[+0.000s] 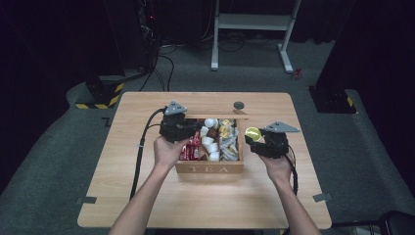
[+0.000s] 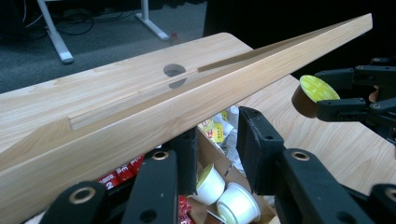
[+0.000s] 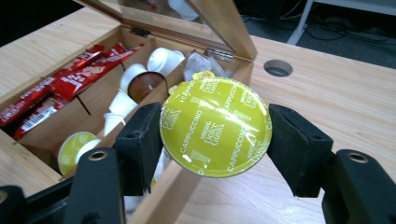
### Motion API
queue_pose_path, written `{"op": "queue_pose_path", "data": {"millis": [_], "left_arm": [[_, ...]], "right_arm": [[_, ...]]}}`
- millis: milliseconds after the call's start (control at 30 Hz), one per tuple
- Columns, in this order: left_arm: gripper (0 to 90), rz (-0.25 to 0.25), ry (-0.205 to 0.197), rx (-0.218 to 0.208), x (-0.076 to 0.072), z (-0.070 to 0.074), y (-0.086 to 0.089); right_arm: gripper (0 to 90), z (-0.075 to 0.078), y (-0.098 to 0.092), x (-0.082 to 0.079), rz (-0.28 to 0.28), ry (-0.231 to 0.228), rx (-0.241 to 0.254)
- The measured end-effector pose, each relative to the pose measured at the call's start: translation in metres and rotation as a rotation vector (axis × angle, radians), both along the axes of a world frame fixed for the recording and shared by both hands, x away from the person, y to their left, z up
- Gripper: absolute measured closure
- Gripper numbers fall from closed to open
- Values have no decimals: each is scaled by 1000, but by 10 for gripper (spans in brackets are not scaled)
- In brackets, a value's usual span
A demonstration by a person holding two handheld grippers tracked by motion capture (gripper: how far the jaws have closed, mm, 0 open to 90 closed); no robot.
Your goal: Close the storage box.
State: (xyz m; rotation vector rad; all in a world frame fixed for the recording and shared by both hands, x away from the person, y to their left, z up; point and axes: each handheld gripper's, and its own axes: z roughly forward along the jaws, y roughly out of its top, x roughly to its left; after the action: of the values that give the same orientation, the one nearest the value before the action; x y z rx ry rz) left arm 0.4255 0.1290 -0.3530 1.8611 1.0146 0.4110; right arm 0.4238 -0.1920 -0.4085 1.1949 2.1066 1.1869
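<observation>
The coffee capsule (image 3: 215,127) is a round pod with a glossy yellow-green foil lid printed over and over with "CAPPUCCINO", "NESCAFÉ" and "Dolce Gusto". It sits squarely between the right gripper (image 3: 215,140)'s two black padded fingers (image 3: 140,144), one pad pressed to its rim at 9 o'clock and the other at 3 o'clock, lid facing the camera. In the high view the capsule (image 1: 252,132) hangs above the desk (image 1: 147,196), just off the 3 o'clock side of the wooden tea box (image 1: 209,168), whose front reads "TEA". The box is light wood split into compartments: red sachets (image 3: 70,74) in one, white and brown capsules (image 3: 140,81) in the middle, pale wrapped packets (image 1: 228,142) in the last. Its hinged lid (image 2: 187,116) is a wood frame with a clear pane, raised; the left gripper (image 1: 193,128) has its fingers (image 2: 261,149) partly open astride the lid's edge at the box's 10 o'clock corner. The desk is pale woodgrain with a round cable hole (image 1: 239,105) at 12 o'clock.
</observation>
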Motion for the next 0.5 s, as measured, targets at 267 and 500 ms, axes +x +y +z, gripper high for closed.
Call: {"op": "queue_pose_path", "data": {"millis": [267,500], "left_arm": [[686,-4,2,-1,0,0,0],[686,-5,-5,13,-1,-1,0]], "right_arm": [[378,-5,-15,2,-39,15,-1],[378,-15,-24,6,-77,39,-19]]}}
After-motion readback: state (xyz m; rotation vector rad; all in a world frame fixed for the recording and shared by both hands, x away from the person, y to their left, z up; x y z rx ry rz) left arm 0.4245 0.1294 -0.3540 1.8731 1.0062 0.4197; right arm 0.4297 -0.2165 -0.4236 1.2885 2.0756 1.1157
